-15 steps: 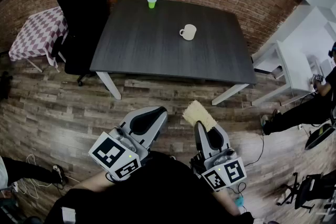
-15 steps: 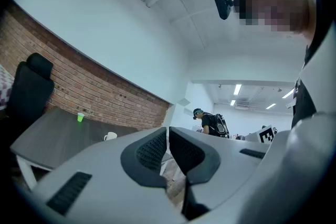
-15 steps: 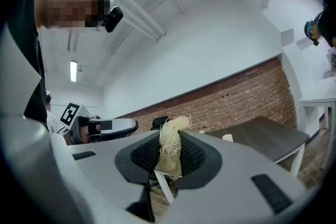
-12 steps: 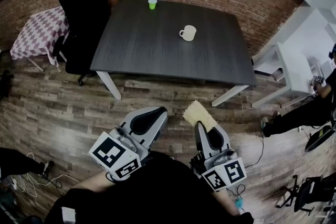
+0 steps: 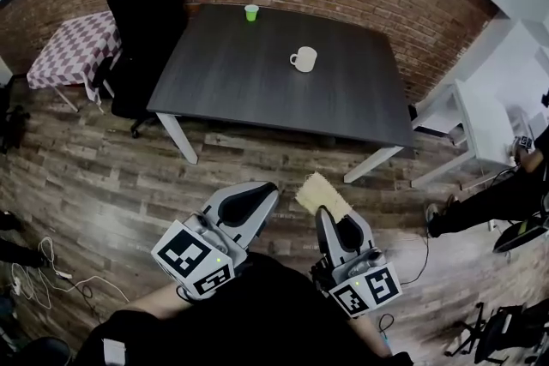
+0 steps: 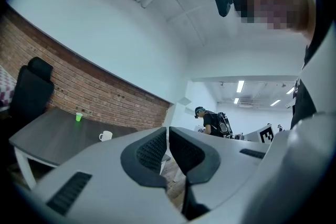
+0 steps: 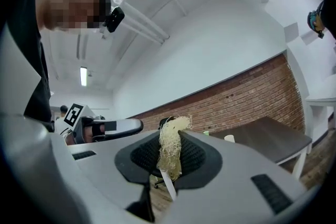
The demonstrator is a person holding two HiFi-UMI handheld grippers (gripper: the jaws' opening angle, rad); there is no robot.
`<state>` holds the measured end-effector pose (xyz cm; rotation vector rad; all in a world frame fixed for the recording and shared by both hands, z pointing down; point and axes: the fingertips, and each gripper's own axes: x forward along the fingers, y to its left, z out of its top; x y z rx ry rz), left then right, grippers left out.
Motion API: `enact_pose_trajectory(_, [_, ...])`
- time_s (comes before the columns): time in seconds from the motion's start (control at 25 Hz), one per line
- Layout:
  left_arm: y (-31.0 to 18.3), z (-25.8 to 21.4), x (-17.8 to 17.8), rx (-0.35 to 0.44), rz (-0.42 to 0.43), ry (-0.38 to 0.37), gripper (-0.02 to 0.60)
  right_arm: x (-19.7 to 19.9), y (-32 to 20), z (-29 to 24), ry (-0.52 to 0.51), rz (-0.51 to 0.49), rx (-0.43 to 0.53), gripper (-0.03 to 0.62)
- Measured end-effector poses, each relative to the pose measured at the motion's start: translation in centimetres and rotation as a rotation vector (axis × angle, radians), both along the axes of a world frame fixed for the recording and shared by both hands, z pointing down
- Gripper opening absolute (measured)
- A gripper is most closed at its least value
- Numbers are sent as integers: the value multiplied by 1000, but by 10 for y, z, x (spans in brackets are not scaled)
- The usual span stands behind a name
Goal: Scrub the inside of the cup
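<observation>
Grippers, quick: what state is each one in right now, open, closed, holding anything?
Left gripper: closed, nothing between its jaws.
Right gripper: closed on a straw-coloured fibrous scrubber.

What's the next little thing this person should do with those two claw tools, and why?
Probably step toward the table, since the white cup sits well beyond both grippers. The right gripper is shut on the scrubber; the left gripper is shut and empty, free to steady the cup.
</observation>
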<state>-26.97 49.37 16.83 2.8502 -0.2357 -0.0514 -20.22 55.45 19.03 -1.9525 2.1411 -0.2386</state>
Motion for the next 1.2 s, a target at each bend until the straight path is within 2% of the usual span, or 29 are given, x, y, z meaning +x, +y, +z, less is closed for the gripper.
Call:
enact_pose_trajectory(0.24, [31, 17, 22, -32, 6, -47, 26, 15, 24, 20, -31, -39, -42, 83])
enact_pose_trajectory(0.6, [16, 37, 72, -73, 22, -113, 26, 55, 8, 44, -78, -55, -106, 83])
enact_pose_trajectory(0.84, [-40, 46, 101, -103, 49, -101, 26, 90, -42, 56, -70, 12, -155, 83])
enact_pose_trajectory(1.2, [-167, 30, 152, -129, 127, -41, 26, 135, -161, 42, -21, 94, -196, 83])
